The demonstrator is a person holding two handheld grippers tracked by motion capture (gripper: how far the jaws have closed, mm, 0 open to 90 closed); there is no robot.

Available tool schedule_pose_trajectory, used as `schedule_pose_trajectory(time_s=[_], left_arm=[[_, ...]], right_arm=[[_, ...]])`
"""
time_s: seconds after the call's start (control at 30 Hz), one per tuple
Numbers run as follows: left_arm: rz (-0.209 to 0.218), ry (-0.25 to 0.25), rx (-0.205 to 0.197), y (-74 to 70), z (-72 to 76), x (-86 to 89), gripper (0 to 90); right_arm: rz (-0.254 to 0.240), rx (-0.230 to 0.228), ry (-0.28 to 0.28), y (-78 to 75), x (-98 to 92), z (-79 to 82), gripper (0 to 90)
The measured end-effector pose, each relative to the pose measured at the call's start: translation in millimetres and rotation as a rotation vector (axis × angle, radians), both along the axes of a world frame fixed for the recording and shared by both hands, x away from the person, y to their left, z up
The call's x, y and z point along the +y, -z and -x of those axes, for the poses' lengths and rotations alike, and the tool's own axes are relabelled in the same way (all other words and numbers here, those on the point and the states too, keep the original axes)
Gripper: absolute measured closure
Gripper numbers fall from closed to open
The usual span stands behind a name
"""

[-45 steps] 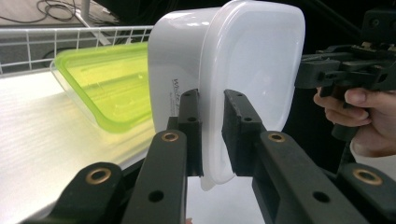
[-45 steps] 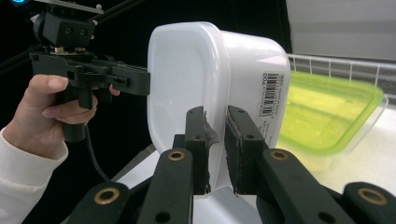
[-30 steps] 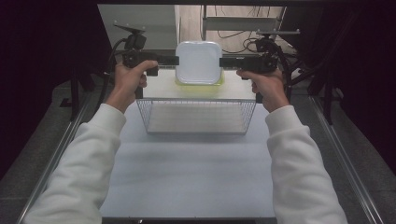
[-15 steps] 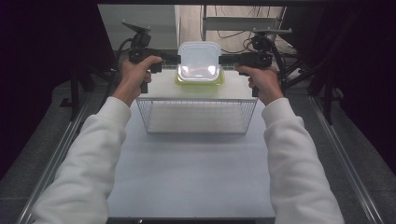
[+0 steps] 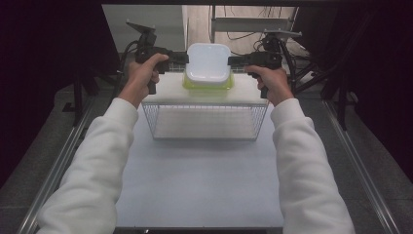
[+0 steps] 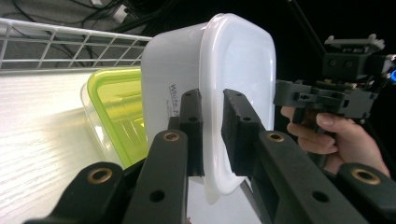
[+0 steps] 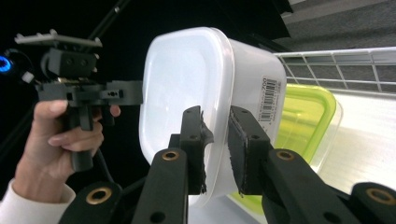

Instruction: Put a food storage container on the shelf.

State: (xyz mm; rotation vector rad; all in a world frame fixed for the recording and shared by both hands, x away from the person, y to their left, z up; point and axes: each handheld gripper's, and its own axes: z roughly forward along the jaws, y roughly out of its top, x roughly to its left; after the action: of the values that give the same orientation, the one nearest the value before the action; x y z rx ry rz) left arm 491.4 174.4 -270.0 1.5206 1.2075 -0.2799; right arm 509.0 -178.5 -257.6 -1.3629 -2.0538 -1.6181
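Both grippers carry the white box [image 5: 208, 62] by its rim, right above the green-lidded box [image 5: 208, 84] on the rack's [image 5: 204, 115] top. Left gripper [image 6: 212, 135] clamps tight; right gripper's [image 7: 217, 149] fingers have just been easing open, rim between them. Stacking nearly done; release remains.

High view looks forward and down over the table [image 5: 195, 195]; both gripper views face inward, close on the same white container [image 5: 208, 62].

a white wire basket [image 5: 207, 122] stands on the pale table [image 5: 195, 185] just below and nearer than the claws, with dark cables [image 5: 253, 35] beyond them.
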Motion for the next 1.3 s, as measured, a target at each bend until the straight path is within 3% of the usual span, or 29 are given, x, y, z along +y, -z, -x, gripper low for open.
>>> schedule_pose_trajectory(time_s=[0.27, 0.37, 0.6, 0.77, 0.83, 0.97, 1.03, 1.17, 1.2, 1.3], left_arm=[[0.049, -0.024, 0.056, 7.1, -12.6, 0.8, 75.8], [0.049, -0.040, 0.055, 11.3, -15.3, 0.5, 75.3], [0.040, -0.049, 0.028, 12.0, -15.3, -1.4, 74.2], [0.020, -0.069, -0.036, 9.5, -9.8, -3.8, 60.1], [0.008, -0.078, -0.065, 6.2, -6.0, -2.0, 51.0], [0.003, -0.093, -0.121, -1.3, 5.7, 5.0, 41.6], [0.003, -0.086, -0.138, -1.9, 14.0, 8.9, 38.6], [-0.099, -0.098, -0.220, 0.4, 38.4, 14.2, 36.5], [-0.108, -0.091, -0.243, 2.4, 44.7, 16.1, 35.5], [-0.135, -0.059, -0.282, 9.8, 64.3, 19.3, 34.8]], right_arm=[[-0.055, 0.045, 0.043, 7.8, -1.2, -15.6, 74.3], [-0.013, 0.052, 0.064, 7.6, 1.1, -19.7, 74.0], [-0.028, 0.054, 0.084, 8.5, 0.5, -21.6, 74.3], [-0.045, 0.031, 0.097, 6.0, 1.5, -18.5, 65.4], [-0.033, 0.001, 0.102, 3.0, 1.1, -15.0, 61.1], [0.002, -0.076, 0.113, -5.4, -2.6, -2.9, 51.4], [0.035, -0.120, 0.109, -8.6, -6.1, 6.8, 46.6], [0.102, -0.172, 0.079, -9.5, -12.6, 26.6, 40.3], [0.157, -0.207, 0.049, -8.8, -15.5, 38.3, 36.9], [0.193, -0.237, 0.035, -7.0, -19.2, 49.6, 34.7]])
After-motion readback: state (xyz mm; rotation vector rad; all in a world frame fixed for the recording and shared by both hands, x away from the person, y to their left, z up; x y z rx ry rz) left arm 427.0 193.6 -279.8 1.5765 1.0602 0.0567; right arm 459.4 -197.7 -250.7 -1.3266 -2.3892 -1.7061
